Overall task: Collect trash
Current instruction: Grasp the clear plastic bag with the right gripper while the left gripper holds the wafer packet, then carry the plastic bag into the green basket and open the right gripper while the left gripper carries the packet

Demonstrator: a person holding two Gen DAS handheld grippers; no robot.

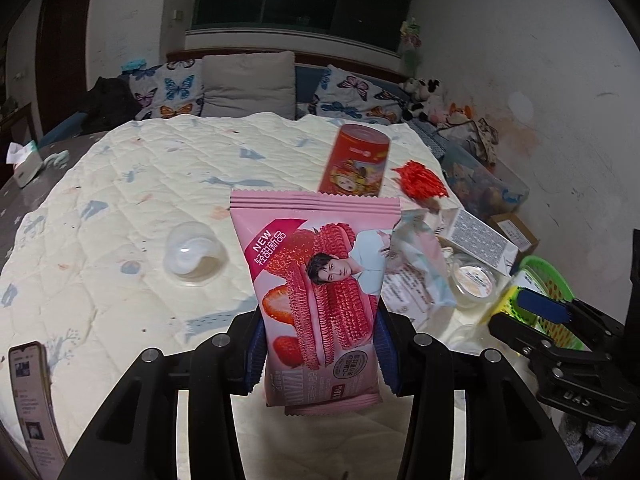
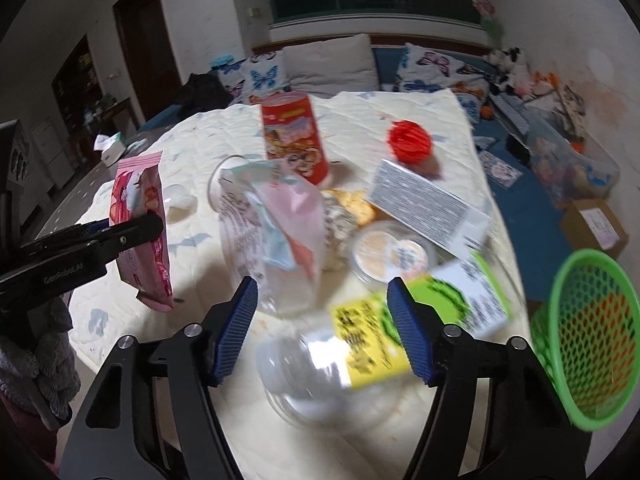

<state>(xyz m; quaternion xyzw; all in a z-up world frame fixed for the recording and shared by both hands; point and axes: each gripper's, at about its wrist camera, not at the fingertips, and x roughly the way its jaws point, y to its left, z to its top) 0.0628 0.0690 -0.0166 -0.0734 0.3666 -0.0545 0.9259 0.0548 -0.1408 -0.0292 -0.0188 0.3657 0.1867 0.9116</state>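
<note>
So the left gripper (image 1: 320, 344) was clamped on a pink snack wrapper (image 1: 316, 280) — blue pads pinching it from both sides, packet standing upright and lifted clear of the quilt (image 1: 120, 184); from the right wrist view you could see the same packet (image 2: 144, 232) hanging off to the left in that gripper's black fingers. The right gripper (image 2: 324, 332) had its jaws apart with nothing pressed between the pads; a clear plastic bottle with a yellow-green label (image 2: 360, 344) lay on the quilt right under the gap, pretty blurry, and I couldn't tell if either pad touched it.

The rest of the trash sat in a heap in the middle of the bed: a crumpled clear bag with pink and blue paper (image 2: 276, 224), a small round tub with a foil lid (image 2: 394, 256), a white carton with printed text (image 2: 424, 204), a tall red can (image 2: 296, 140) standing further back, and a red crinkly ball (image 2: 410, 140) near the carton. A clear plastic dome lid (image 1: 194, 254) lay apart from the heap, off to the left. The green mesh basket (image 2: 588, 344) was at the right edge, just beside the bottle end of the pile — tilted toward the camera; a phone (image 1: 32, 400) lay at the near left corner of the quilt.
</note>
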